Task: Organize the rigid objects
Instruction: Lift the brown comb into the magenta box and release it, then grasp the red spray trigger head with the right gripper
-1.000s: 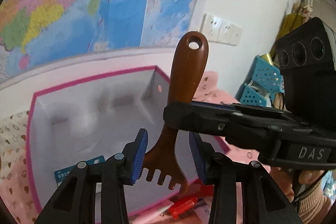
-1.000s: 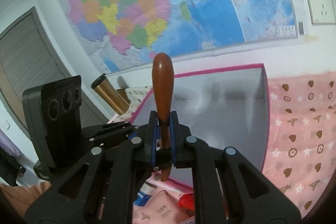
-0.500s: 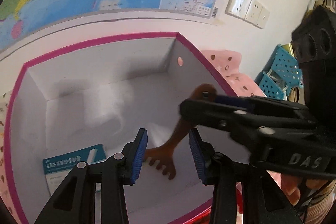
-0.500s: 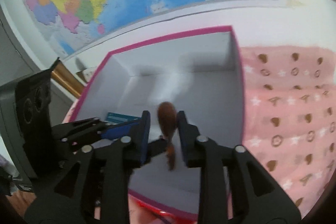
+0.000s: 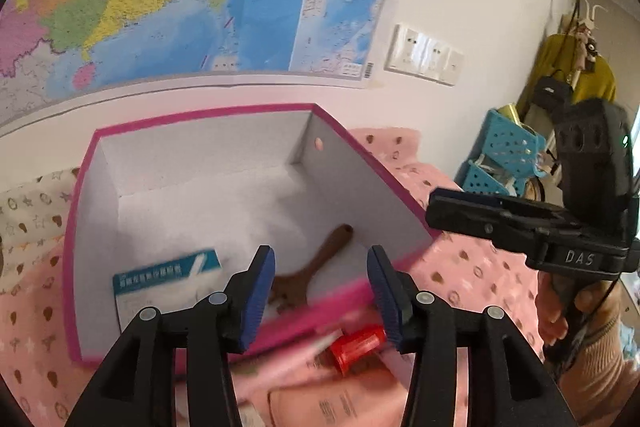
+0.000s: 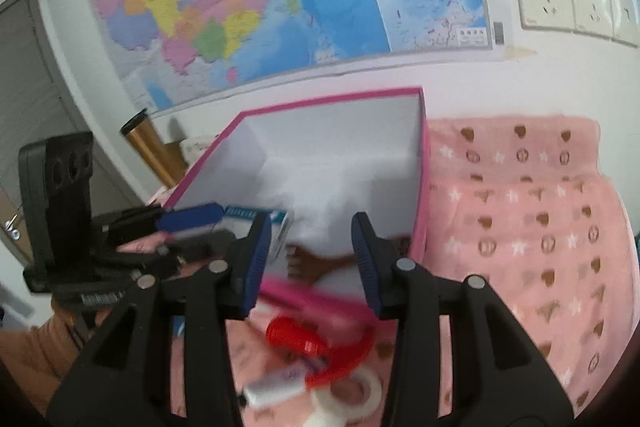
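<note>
A brown wooden scratcher [image 5: 316,273] lies flat on the floor of the pink-rimmed white box [image 5: 200,137], near its front right corner; it also shows in the right wrist view [image 6: 320,263]. A white and teal carton [image 5: 168,279] lies in the box to its left. My left gripper [image 5: 322,283] is open and empty above the box's front edge. My right gripper [image 6: 312,259] is open and empty, pulled back to the front of the box [image 6: 424,163]; it shows from the side in the left wrist view [image 5: 500,219].
On the pink patterned cloth [image 6: 532,211] in front of the box lie a red capped item [image 6: 296,339], a white marker [image 6: 276,387] and a roll of white tape [image 6: 352,395]. Blue baskets [image 5: 508,151] stand at the right. A wall map and sockets are behind.
My right gripper held the scratcher upright a second ago, lowered it into the box, opened and let go. Both grippers have drawn back; the scratcher now lies in the box.
</note>
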The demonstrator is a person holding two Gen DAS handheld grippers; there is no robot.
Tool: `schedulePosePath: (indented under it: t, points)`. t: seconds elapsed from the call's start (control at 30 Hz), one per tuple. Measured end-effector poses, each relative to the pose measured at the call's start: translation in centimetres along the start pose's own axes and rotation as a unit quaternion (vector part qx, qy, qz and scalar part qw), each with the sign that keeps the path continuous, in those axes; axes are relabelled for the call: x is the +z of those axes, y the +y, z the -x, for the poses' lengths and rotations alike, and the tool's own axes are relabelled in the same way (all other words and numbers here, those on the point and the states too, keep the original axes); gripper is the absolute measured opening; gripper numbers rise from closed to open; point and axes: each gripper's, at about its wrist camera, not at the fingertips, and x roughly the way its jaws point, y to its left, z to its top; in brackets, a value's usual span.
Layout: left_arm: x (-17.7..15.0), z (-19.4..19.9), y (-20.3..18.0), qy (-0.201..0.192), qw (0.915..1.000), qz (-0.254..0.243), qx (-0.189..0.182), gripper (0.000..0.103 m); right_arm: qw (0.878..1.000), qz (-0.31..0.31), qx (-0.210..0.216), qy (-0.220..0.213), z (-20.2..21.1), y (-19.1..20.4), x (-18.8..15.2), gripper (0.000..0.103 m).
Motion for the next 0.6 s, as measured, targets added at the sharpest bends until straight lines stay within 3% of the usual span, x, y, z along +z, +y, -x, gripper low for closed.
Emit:
schedulePosePath:
  t: [0.23,0.3,0.6]
  points:
    - [-3.5,-0.2,-1.3,0.031,0.9994,-0.002,-0.018,0.050,0.998,-0.045,0.001,0.049,0.3,-1.7,-5.5,0.044]
    - [-4.6,-1.0,-1.4,0.051,0.9985,0.000,-0.022,0.050,0.996,-0.067,0.001,0.059,-0.1,-2.3,-6.7,0.050]
    - [-7.1,-3.6,-1.2,0.098,0.9946,0.028,-0.021,0.050,0.990,-0.113,0.009,0.082,-1.6,-3.4,-9.3,0.055]
